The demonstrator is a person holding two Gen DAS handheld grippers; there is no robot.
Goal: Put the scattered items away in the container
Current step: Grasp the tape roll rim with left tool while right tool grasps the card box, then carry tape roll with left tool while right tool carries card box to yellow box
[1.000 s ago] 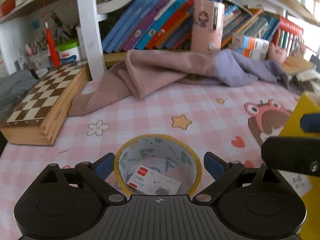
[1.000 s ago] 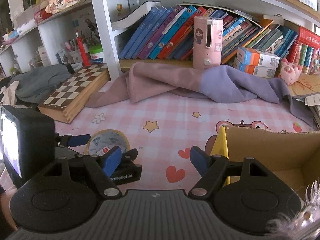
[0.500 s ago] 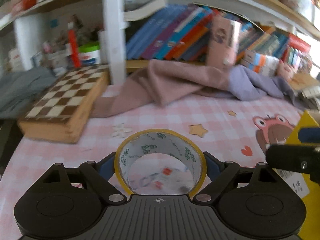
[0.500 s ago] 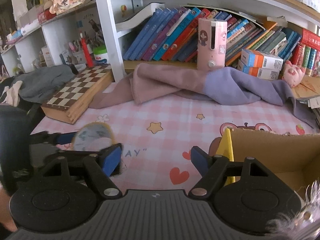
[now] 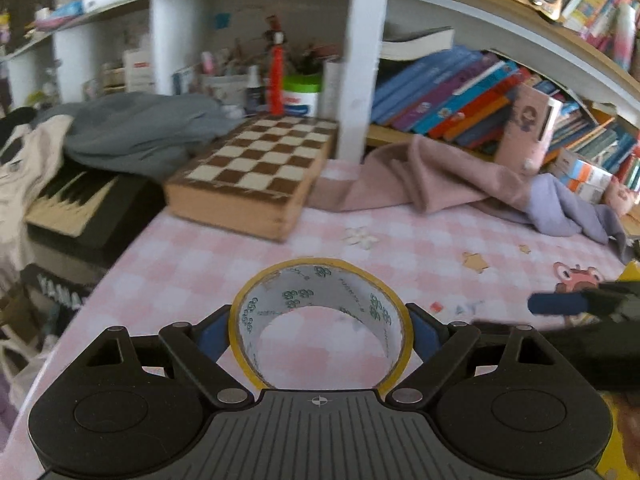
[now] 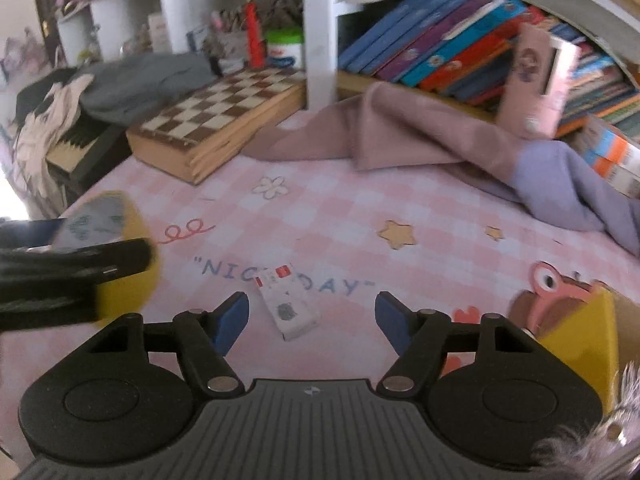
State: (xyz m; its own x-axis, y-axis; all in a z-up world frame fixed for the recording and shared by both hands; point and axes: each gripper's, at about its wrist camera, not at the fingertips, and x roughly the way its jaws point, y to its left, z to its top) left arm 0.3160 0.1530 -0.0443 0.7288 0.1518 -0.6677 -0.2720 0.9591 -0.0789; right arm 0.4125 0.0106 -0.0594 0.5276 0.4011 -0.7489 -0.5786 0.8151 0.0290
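Between your left fingers (image 5: 320, 330) sits the tape roll (image 5: 320, 320), gripped wide. Your right fingers (image 6: 312, 320) are closing around nothing above the small packet (image 6: 288, 306); skewed, it could slide away.

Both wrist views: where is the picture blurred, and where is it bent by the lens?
Left wrist view: the roll of tape in the left gripper is sharp, the bookshelf smeared and curved. Right wrist view: the small white packet is fairly sharp, the tape at the left edge streaked, the shelf post leaning.
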